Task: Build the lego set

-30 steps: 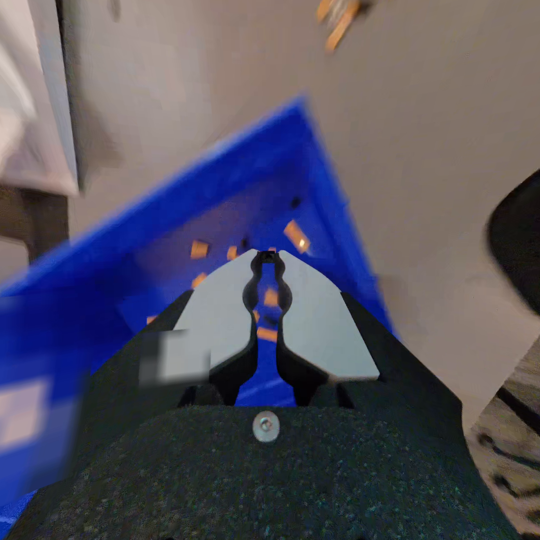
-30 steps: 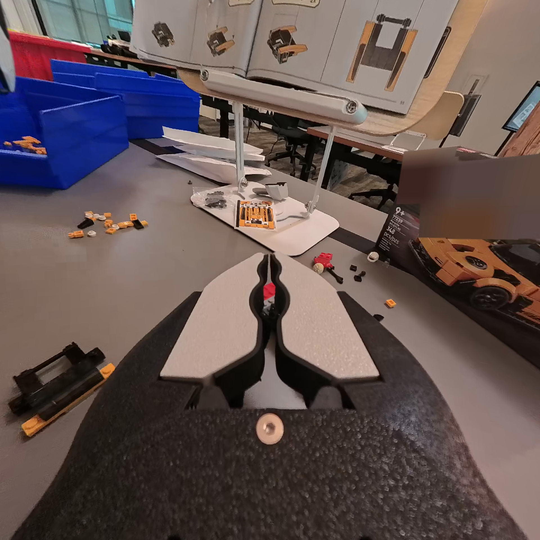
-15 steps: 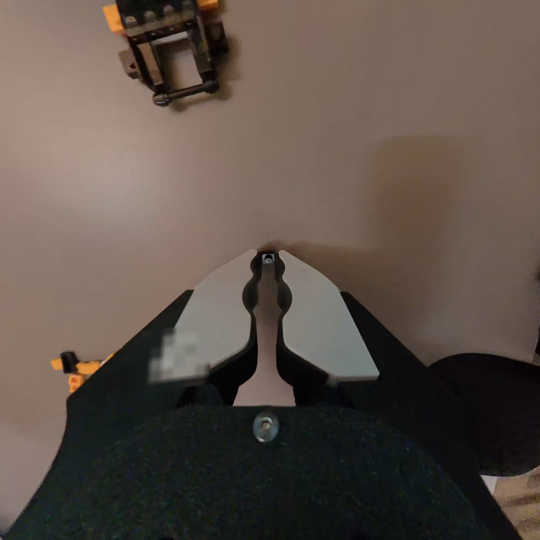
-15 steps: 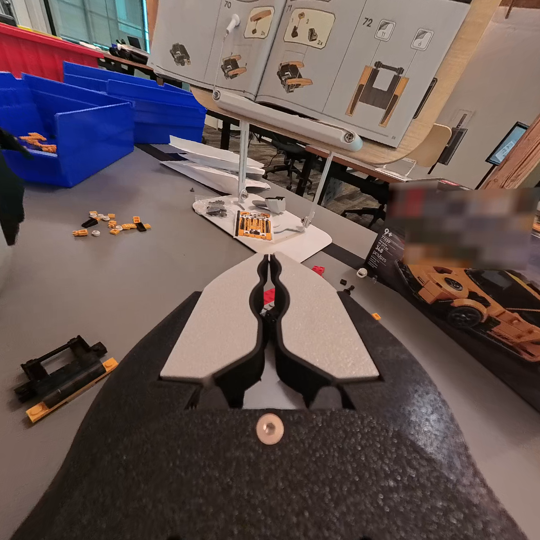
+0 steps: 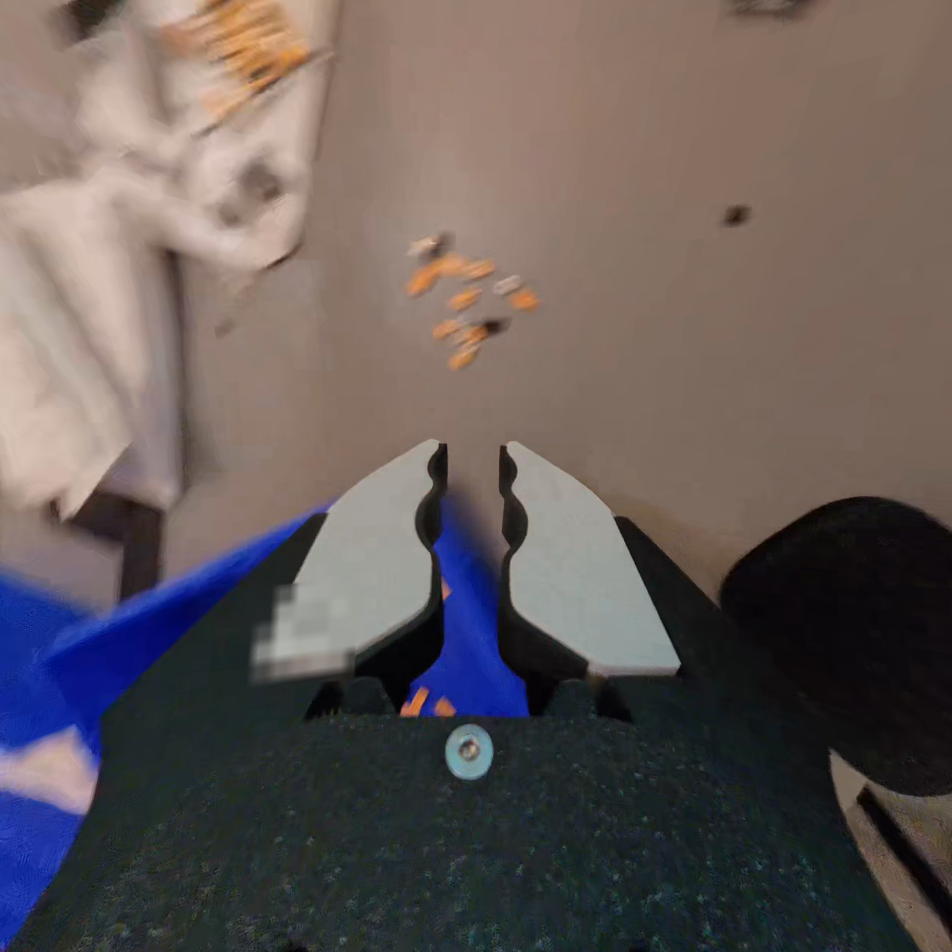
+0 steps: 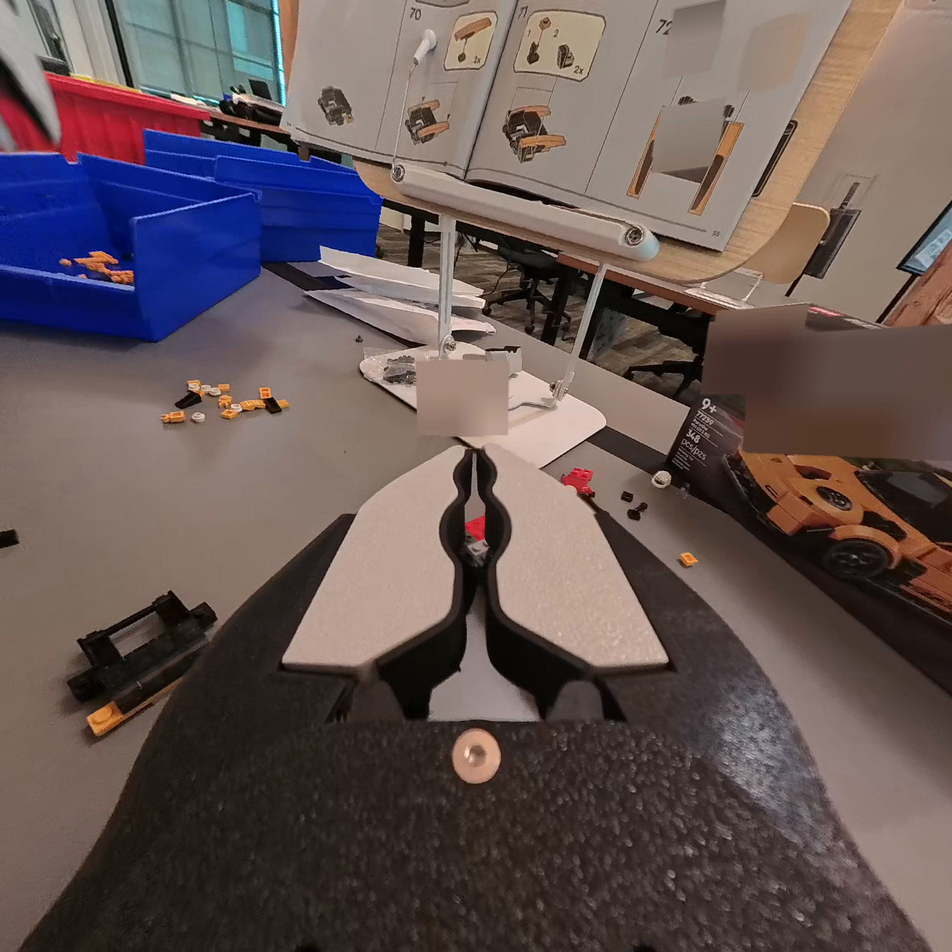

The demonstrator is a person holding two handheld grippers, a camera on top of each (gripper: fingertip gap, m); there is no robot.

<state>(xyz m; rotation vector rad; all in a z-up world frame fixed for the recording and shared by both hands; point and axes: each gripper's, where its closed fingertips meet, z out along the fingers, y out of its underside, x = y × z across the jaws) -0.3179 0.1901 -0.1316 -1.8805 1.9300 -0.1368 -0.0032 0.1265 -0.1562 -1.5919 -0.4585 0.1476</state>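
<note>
Left wrist view is showing the left gripper [image 5: 473, 451] with jaws parted and empty over a blurred blue bin [image 5: 103, 633]; the right gripper [image 6: 474, 453] is clenching small, half-hidden red and grey bricks [image 6: 476, 538].

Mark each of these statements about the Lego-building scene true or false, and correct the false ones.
1. The left gripper has its fingers apart with nothing between them. True.
2. The right gripper is wide open. False: its fingers are nearly together, and a small red and grey piece sits between them farther back.
3. The nearest blue bin holds orange pieces. True.
4. The black frame assembly stands on the book stand's white base. False: it lies on the grey table, to the left of the right gripper.
5. A loose cluster of small pieces lies on the table in front of the bin. True.
</note>
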